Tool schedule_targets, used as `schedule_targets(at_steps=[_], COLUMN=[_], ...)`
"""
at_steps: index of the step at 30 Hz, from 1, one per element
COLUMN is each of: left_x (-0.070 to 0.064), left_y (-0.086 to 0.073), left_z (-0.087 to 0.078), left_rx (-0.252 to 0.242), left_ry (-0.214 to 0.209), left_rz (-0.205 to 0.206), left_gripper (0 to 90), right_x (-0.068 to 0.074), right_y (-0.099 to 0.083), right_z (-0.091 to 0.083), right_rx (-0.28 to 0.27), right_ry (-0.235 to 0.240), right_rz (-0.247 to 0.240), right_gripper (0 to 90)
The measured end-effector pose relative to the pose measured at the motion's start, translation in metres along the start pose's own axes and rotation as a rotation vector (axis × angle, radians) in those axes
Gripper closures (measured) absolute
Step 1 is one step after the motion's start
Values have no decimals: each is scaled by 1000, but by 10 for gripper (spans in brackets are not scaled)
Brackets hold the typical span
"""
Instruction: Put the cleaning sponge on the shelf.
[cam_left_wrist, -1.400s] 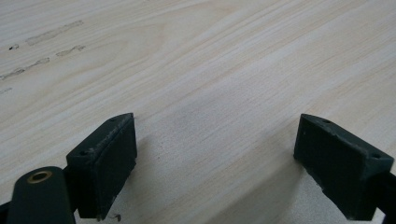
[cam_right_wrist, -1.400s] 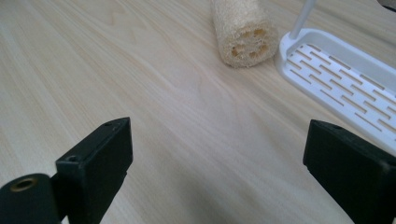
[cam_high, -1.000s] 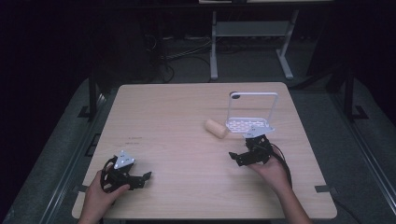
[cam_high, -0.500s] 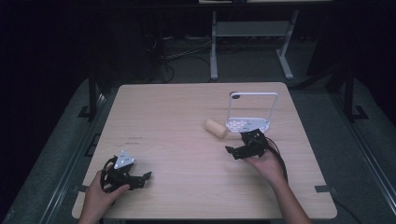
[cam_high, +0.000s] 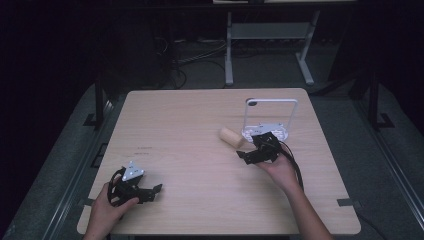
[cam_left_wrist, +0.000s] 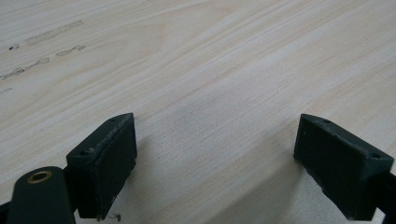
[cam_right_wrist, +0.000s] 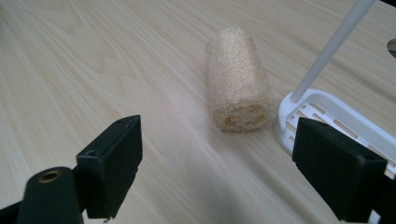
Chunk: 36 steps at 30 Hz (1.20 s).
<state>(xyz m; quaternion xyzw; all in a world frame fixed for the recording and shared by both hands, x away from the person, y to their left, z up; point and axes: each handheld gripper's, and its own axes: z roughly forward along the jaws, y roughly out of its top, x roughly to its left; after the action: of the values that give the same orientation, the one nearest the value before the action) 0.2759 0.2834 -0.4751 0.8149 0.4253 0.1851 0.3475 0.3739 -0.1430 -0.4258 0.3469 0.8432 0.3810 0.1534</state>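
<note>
My right gripper (cam_right_wrist: 215, 154) gapes wide and empty just short of a coarse, fibrous loofah roll (cam_right_wrist: 239, 92) lying on the pale wood-grain table (cam_high: 190, 125), its long axis running away from me, beside a slatted white plastic rack (cam_right_wrist: 327, 116). My left gripper (cam_left_wrist: 219, 158) is wide open over bare wood.

The pale wooden table (cam_high: 200, 130) shows light streaked grain with faint dark smudges. At its 2 o'clock lies a tan, coarse-fibred loofah cylinder (cam_right_wrist: 238, 81) beside a white slatted plastic rack (cam_right_wrist: 327, 116). Both gripper jaws are matte black.
</note>
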Motion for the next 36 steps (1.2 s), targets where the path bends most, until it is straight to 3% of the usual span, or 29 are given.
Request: schedule_targets(at_steps=[6,25,36], left_x=[0,0,0], left_y=[0,0,0], left_z=[0,0,0], left_rx=[0,0,2], left_ry=[0,0,-1], left_rz=[0,0,0], left_gripper=[126,126,127], right_x=[-1,-5,-9], right_y=[5,21,30], right_z=[4,22,34], right_rx=[0,0,3], right_ry=[7,-38,-52], right_rz=[-4,-25,-29], right_gripper=[223,377,384])
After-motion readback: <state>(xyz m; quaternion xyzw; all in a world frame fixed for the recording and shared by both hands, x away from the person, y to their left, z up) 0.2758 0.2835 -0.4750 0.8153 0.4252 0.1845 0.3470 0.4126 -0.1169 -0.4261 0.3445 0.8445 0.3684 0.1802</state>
